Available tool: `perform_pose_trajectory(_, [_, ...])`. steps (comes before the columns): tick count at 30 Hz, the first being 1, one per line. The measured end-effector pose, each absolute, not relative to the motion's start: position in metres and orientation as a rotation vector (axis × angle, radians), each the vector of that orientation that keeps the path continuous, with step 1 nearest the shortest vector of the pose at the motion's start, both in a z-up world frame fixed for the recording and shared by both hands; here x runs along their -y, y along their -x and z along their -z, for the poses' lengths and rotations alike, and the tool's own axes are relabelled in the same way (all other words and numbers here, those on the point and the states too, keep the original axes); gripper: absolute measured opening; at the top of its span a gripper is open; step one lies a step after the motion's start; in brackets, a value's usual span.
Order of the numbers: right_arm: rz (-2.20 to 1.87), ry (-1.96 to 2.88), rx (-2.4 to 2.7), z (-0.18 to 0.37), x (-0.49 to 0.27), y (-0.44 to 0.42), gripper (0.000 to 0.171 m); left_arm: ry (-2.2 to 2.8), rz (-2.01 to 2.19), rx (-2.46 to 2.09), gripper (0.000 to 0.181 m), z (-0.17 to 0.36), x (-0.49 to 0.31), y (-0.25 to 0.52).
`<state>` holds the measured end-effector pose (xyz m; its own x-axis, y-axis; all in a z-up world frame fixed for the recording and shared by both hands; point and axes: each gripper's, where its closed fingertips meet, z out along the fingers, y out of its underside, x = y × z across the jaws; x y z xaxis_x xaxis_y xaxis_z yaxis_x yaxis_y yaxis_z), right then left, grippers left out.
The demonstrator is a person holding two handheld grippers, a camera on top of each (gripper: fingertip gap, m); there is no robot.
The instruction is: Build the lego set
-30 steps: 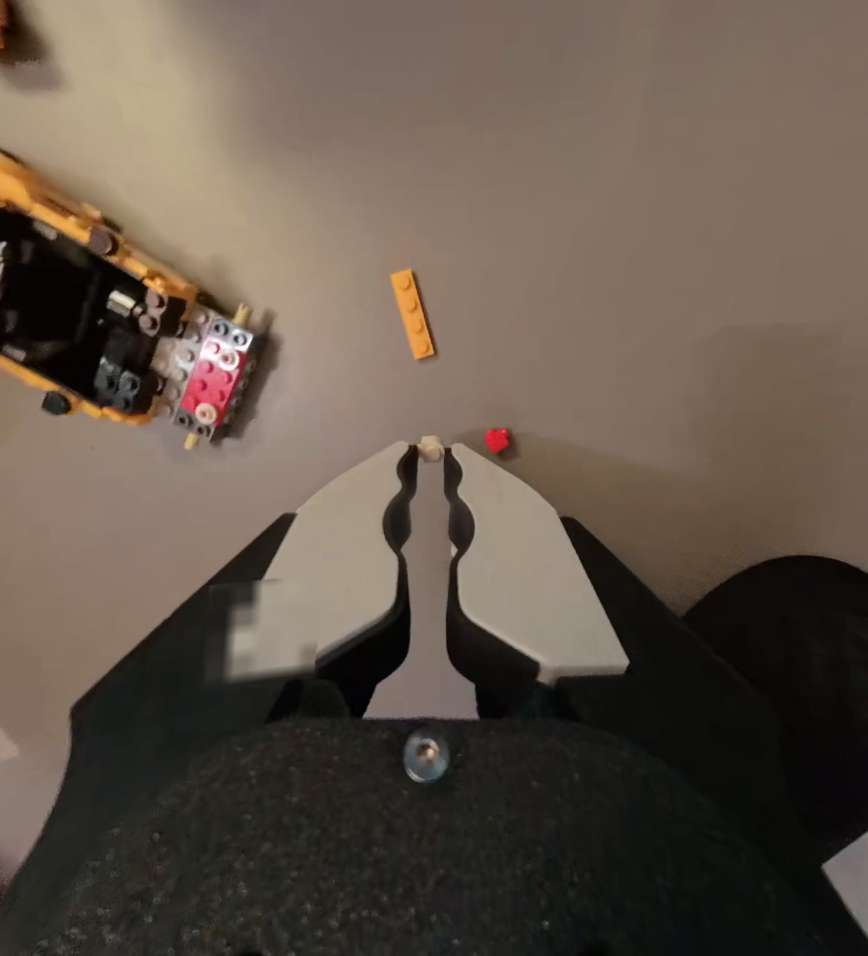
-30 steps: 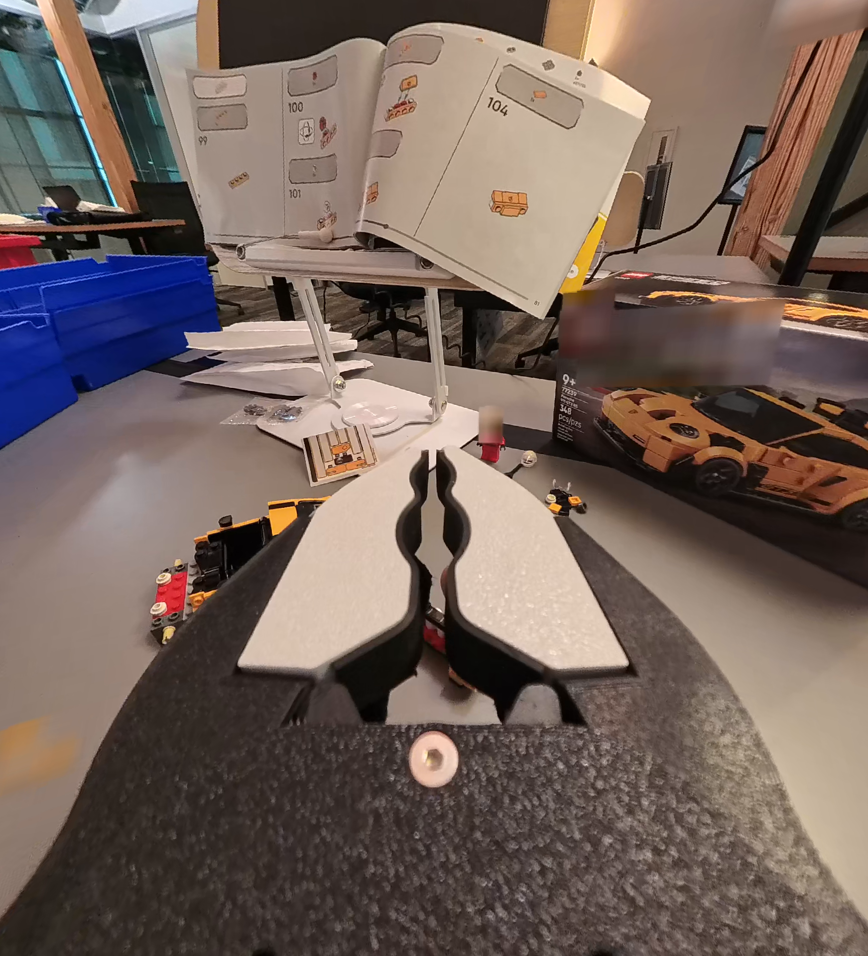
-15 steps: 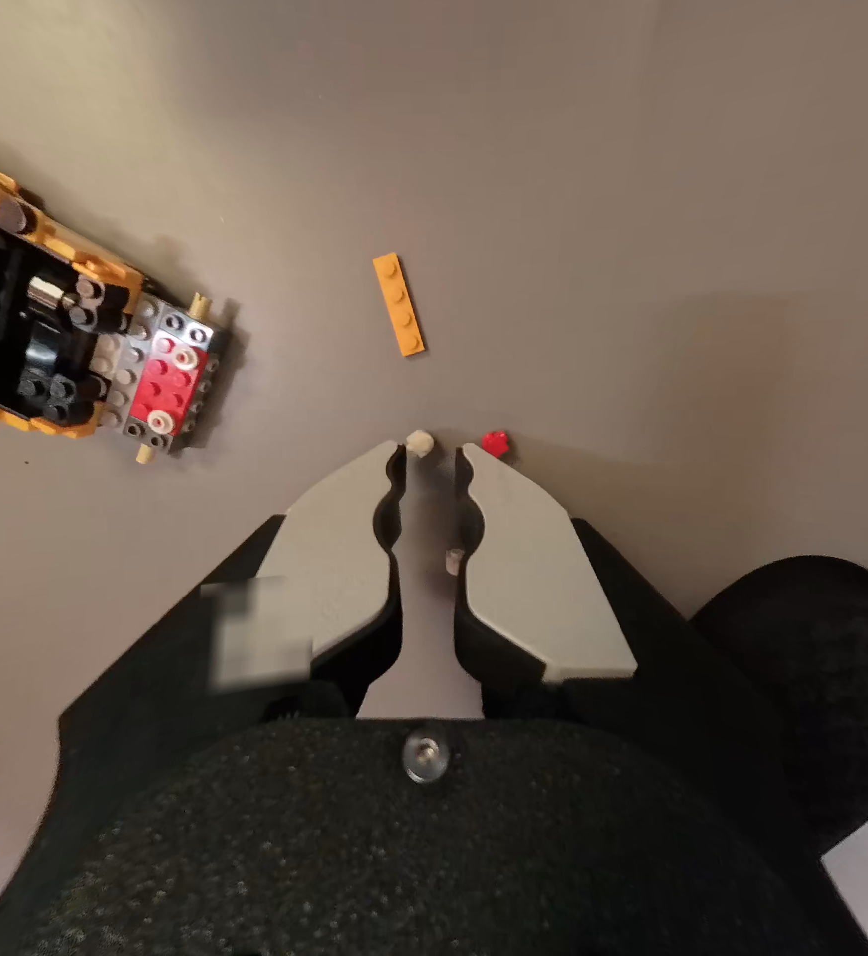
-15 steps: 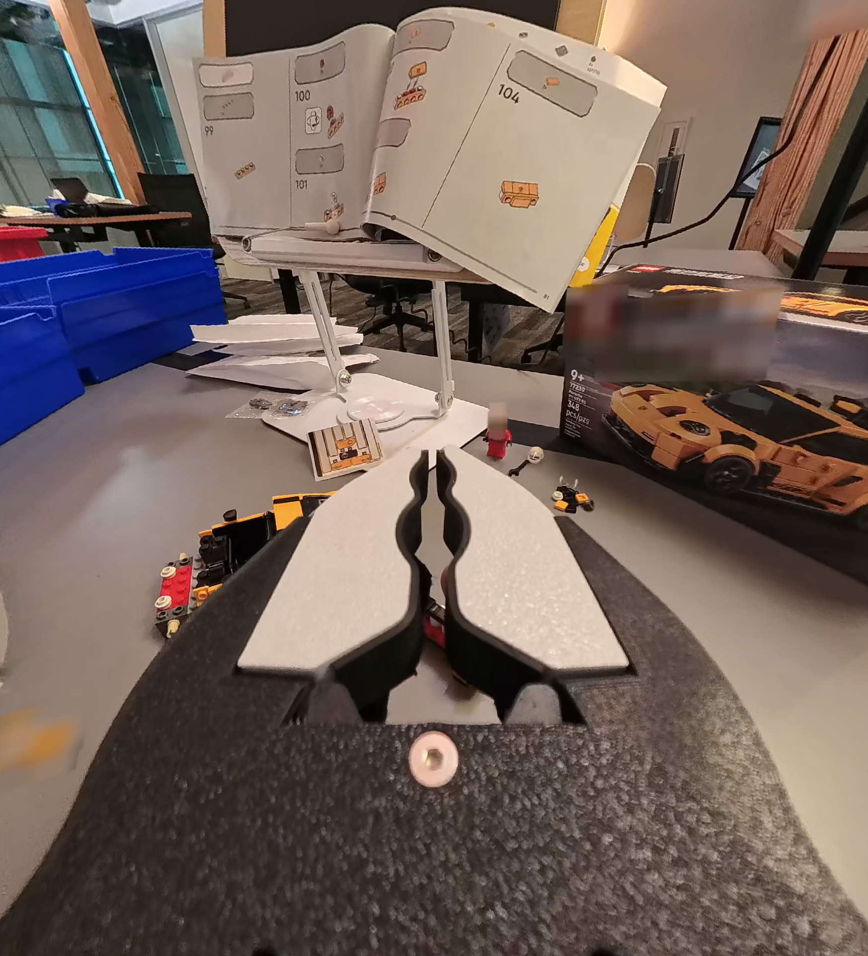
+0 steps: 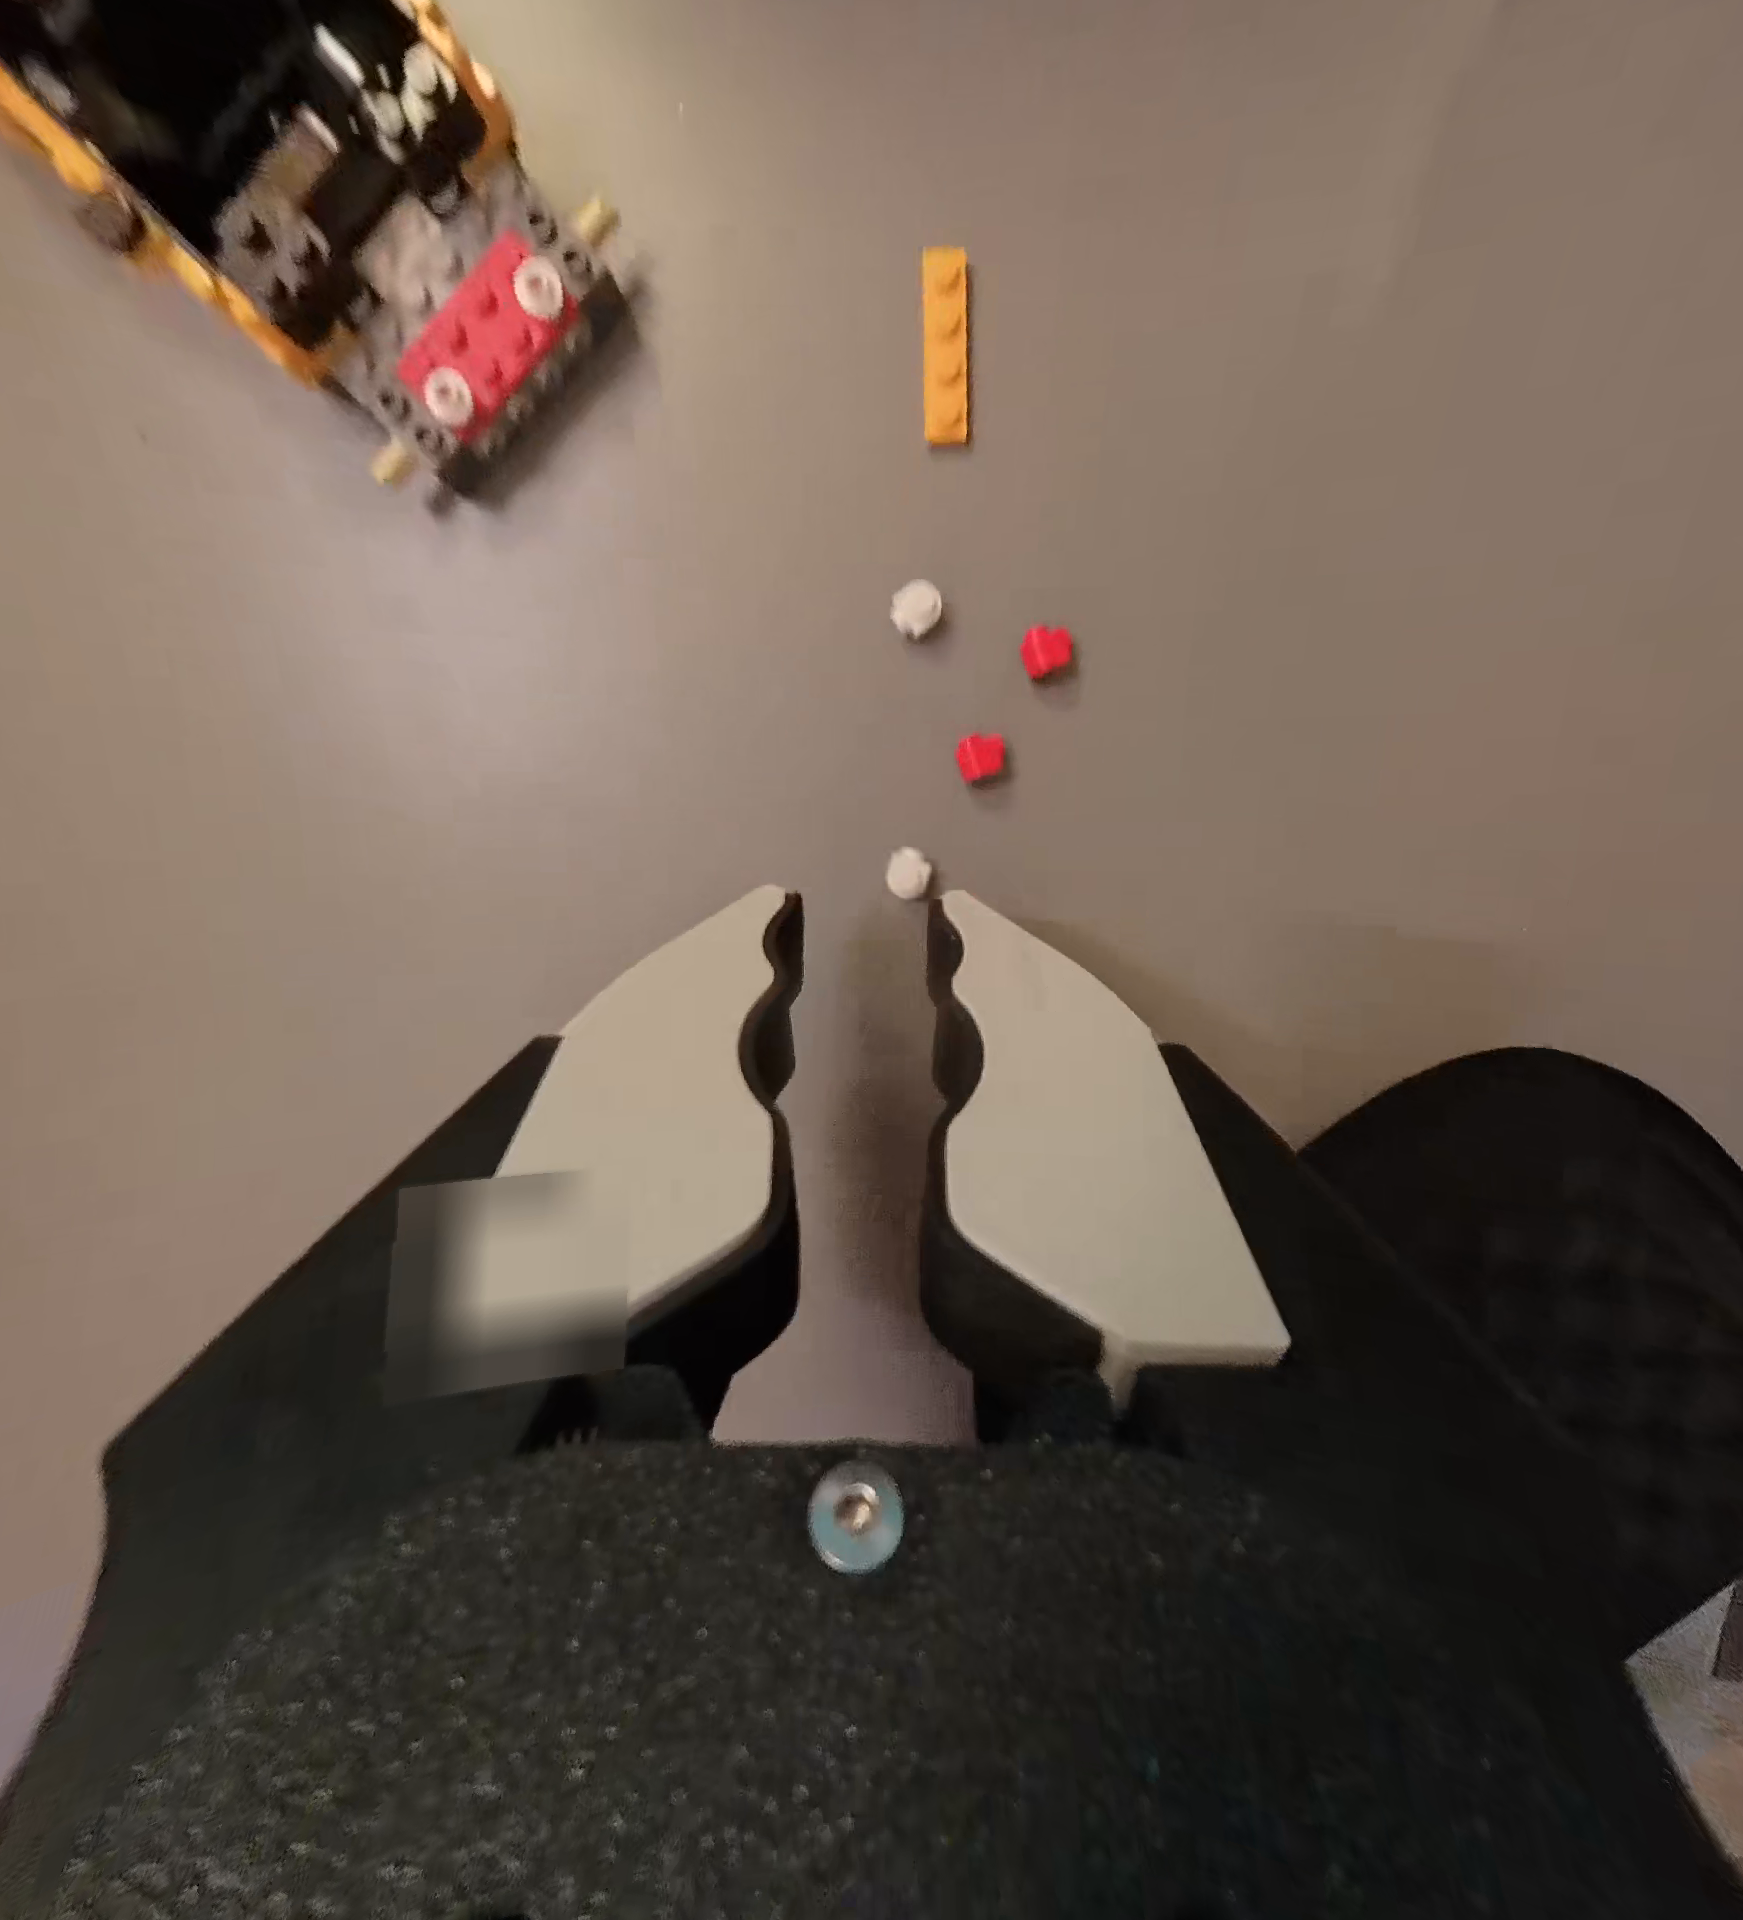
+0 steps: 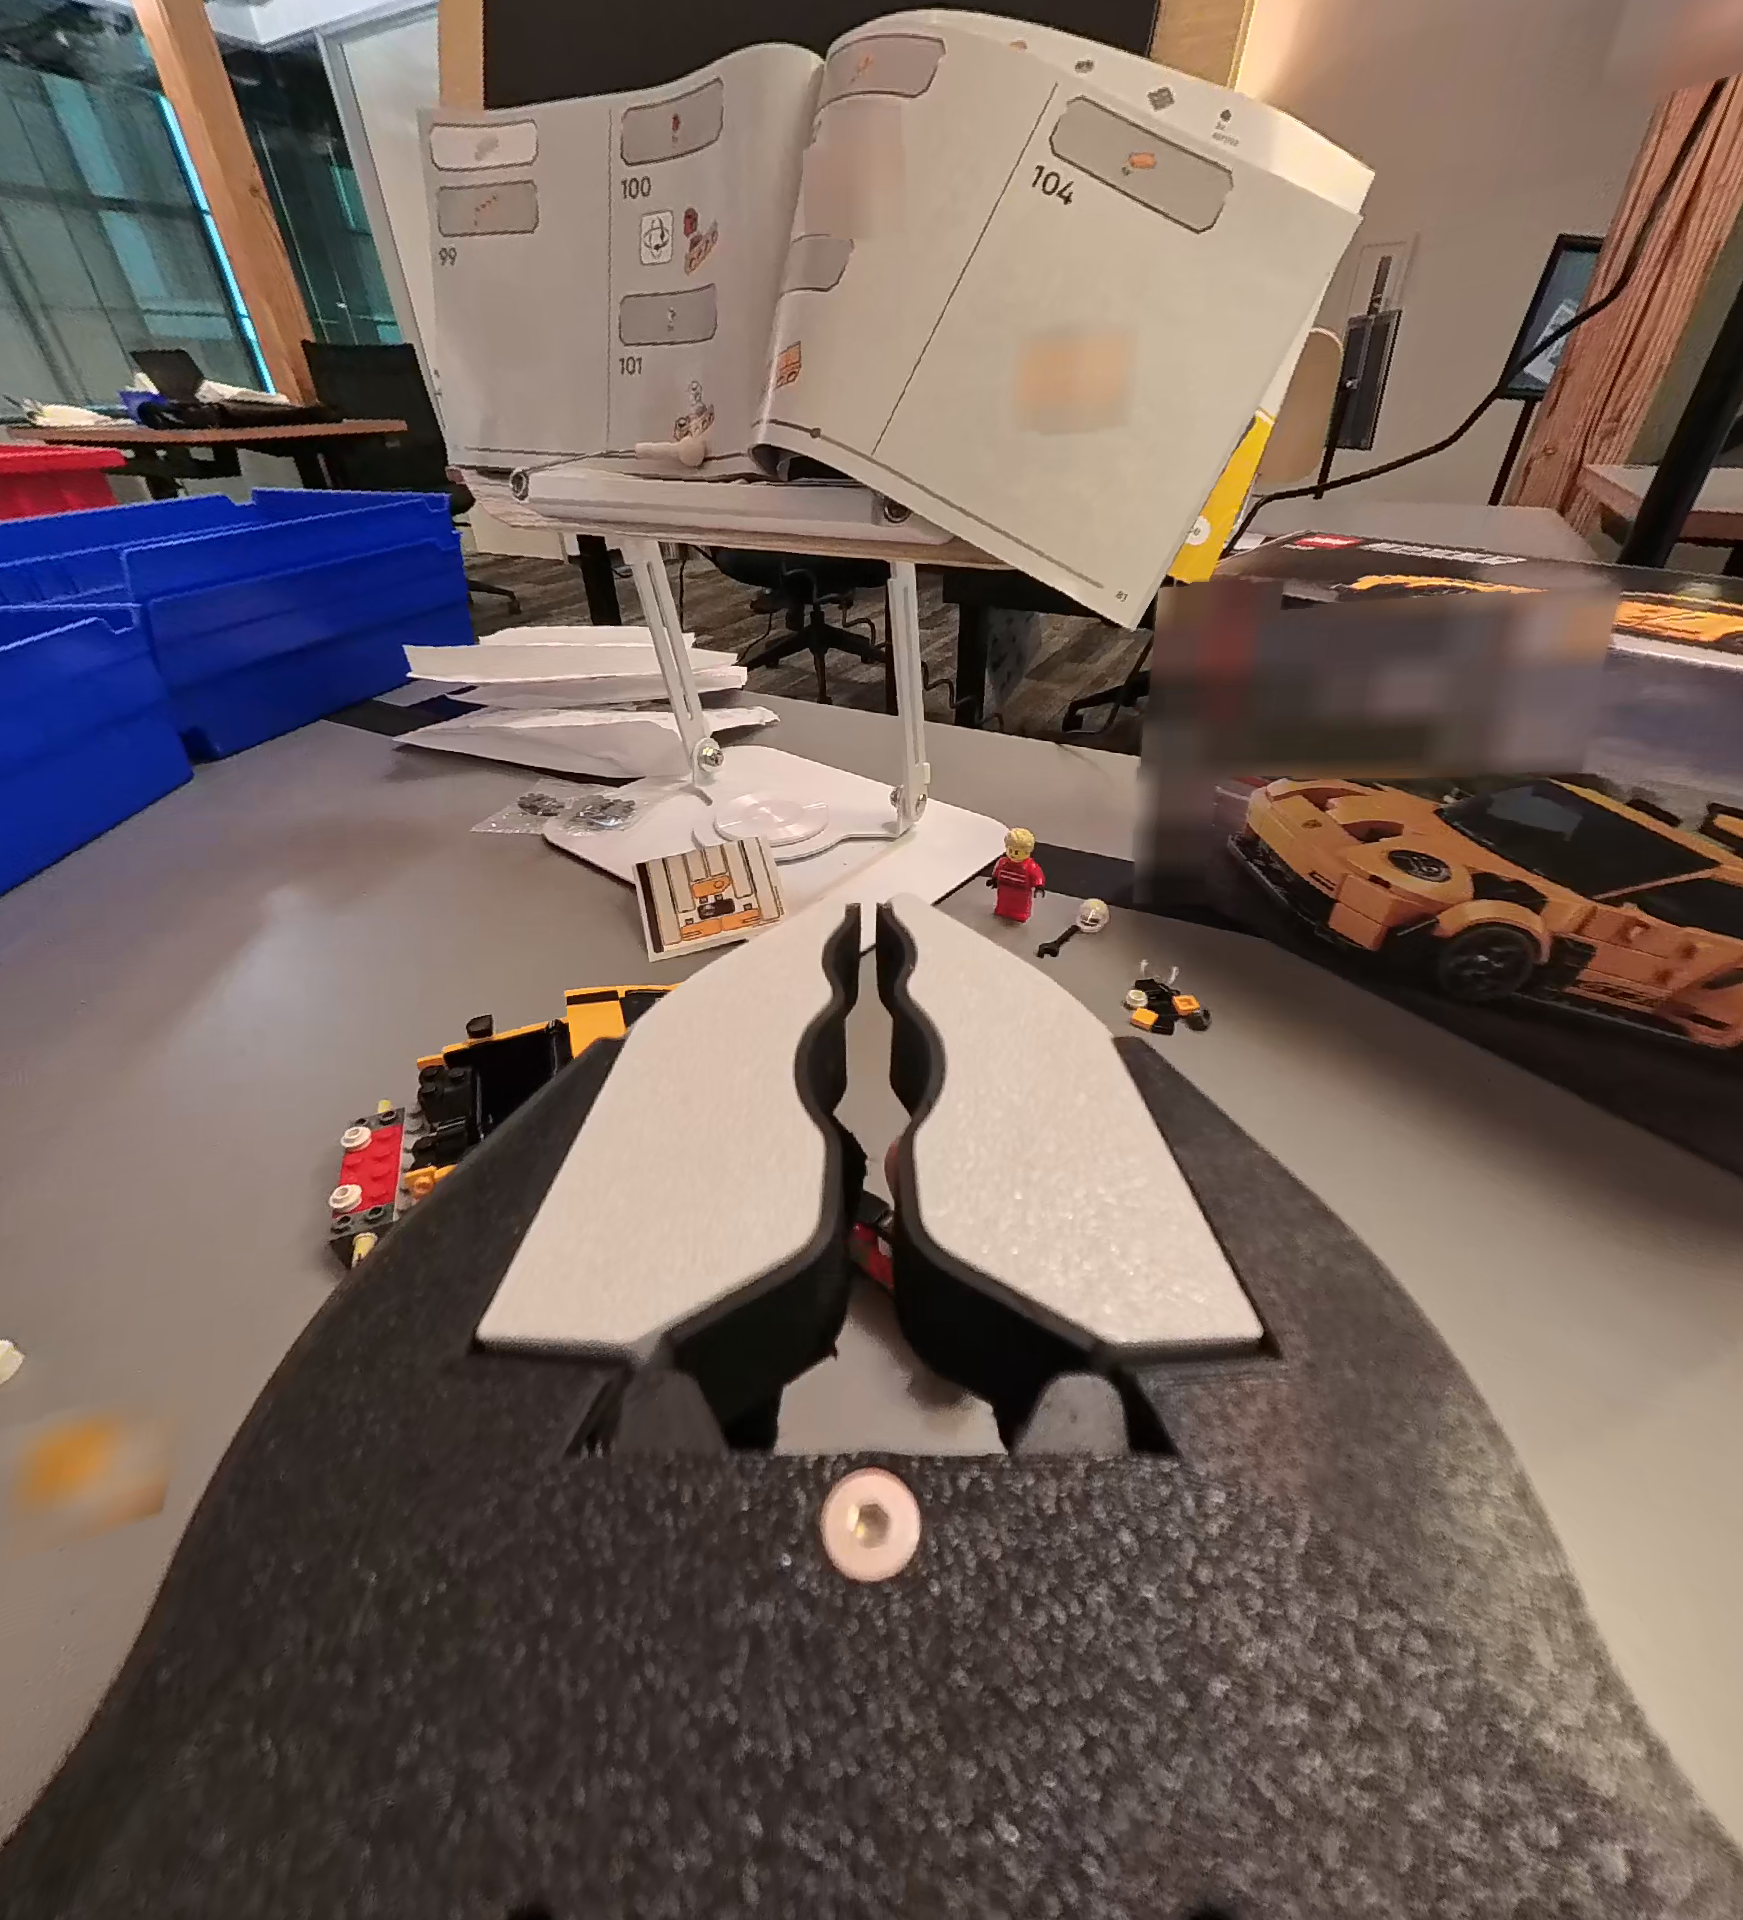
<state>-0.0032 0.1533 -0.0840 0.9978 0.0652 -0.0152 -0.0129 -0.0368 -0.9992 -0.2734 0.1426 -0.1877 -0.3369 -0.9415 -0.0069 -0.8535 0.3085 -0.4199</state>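
While the left gripper [image 5: 862,899] hangs over the grey counter [image 5: 1366,416] with its jaws apart and nothing in them, a small white round piece [image 5: 908,871] lies just past its tips, closer to the right-side tip. A little farther out are two tiny red pieces [image 5: 982,757] [image 5: 1046,652] and a second white round piece [image 5: 916,608]. Beyond those lies a long orange plate [image 5: 947,346], and far out to the left sits the half-built car [image 5: 347,218], with its red block facing the gripper. To grab the near white piece well, I think the gripper should slide a bit to the right so the piece sits in the middle, then squeeze slowly so it does not pop away. The right gripper [image 6: 868,909] is squeezed nearly closed, and something red shows deep in the gap, but I cannot tell what. Ahead of it stands an open instruction book [image 6: 888,291] with step numbers, and to its right is the set's box [image 6: 1490,852] showing an orange car.
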Motion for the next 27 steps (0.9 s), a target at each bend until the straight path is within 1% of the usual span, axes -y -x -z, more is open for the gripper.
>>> perform_pose_trajectory(4, [-0.069,1.617,0.05,0.087,-0.154,0.006,0.003,1.66,0.528,-2.312,0.023,0.201,-0.133,0.283])
perform_pose_trajectory(8, [-0.065,1.621,0.062,0.088,-0.155,0.008,0.003,1.641,0.525,-2.296,0.021,0.208,-0.131,0.278])
perform_pose_trajectory(15, [-0.068,1.624,0.071,0.088,-0.155,0.01,0.003,1.658,0.512,-2.264,0.009,0.21,-0.133,0.271])
perform_pose_trajectory(18, [-0.069,1.622,0.074,0.088,-0.154,0.01,0.003,1.742,0.516,-2.222,0.009,0.21,-0.13,0.276])
perform_pose_trajectory(21, [-0.072,1.623,0.079,0.088,-0.154,0.011,0.003,1.778,0.553,-2.195,0.015,0.21,-0.12,0.283])
perform_pose_trajectory(23, [-0.074,1.625,0.083,0.088,-0.155,0.012,0.003,1.803,0.579,-2.182,0.017,0.21,-0.114,0.288])
perform_pose_trajectory(27, [-0.076,1.626,0.086,0.088,-0.154,0.013,0.003,1.805,0.593,-2.174,0.016,0.21,-0.107,0.297])
